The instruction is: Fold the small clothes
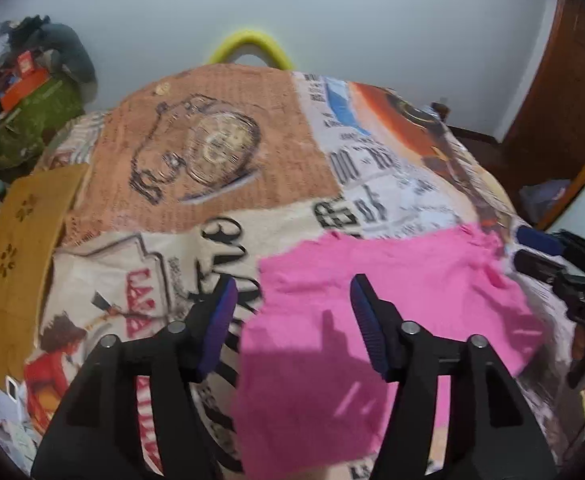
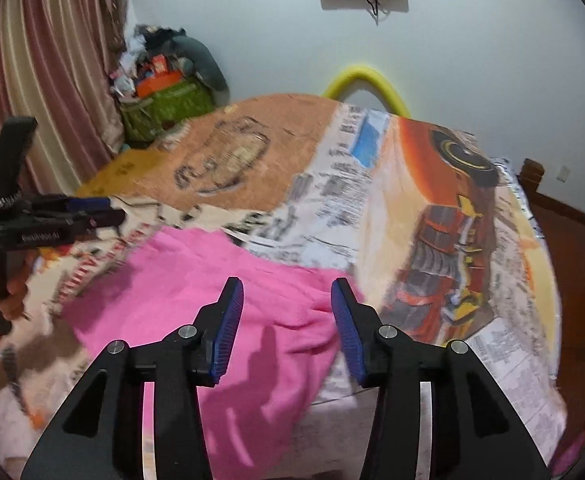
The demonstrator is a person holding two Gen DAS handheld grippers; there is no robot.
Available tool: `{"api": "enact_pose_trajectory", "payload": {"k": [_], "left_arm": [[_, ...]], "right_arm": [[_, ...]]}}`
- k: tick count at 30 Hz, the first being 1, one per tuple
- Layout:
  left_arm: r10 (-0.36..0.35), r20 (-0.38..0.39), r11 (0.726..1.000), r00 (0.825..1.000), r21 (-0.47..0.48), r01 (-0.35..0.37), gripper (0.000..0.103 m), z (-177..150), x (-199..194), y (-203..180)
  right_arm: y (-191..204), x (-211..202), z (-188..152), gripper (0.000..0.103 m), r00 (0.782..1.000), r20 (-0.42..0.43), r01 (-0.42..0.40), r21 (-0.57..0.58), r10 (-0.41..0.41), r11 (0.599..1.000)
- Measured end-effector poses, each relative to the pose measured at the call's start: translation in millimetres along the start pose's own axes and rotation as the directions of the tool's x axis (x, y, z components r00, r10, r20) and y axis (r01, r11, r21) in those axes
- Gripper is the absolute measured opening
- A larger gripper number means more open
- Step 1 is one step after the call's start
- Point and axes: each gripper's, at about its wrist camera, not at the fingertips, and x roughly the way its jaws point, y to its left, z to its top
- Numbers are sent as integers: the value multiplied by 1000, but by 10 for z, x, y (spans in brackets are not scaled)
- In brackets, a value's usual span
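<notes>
Light was soft and even, casting faint finger shadows on the pink cloth [image 1: 392,300]. Both fisheye views bent strongly toward dark corners, and the printed bedspread [image 2: 372,208] looked motion-blurred.

Both wrist views look down, close and somewhat blurred, sharing the pink cloth [image 1: 392,320] on the bed [image 1: 220,152].

A small garment [image 1: 388,320] lies on the bedspread [image 1: 220,152] — a cushion [image 1: 24,240] at its left edge.
</notes>
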Motion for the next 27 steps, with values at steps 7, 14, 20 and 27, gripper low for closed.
{"api": "enact_pose_trajectory", "payload": {"k": [7,14,20,27], "left_arm": [[-14,-90,1000,996,-26,11,74,-319,157,50],[-63,-159,987,985,-157,38,78,-498,449,381],[-180,-173,955,968,-265,130,78,-483,641,497],[-273,-166,929,948,-301,215,78,-401,742,472]], "right_arm": [[156,106,-246,51,999,-33,-25,48,26,999],[-33,116,-480,60,998,-56,39,139,-31,990],[-246,207,-558,61,995,-100,25,225,-2,974],[-307,325,-527,61,992,-101,-48,268,78,962]]}}
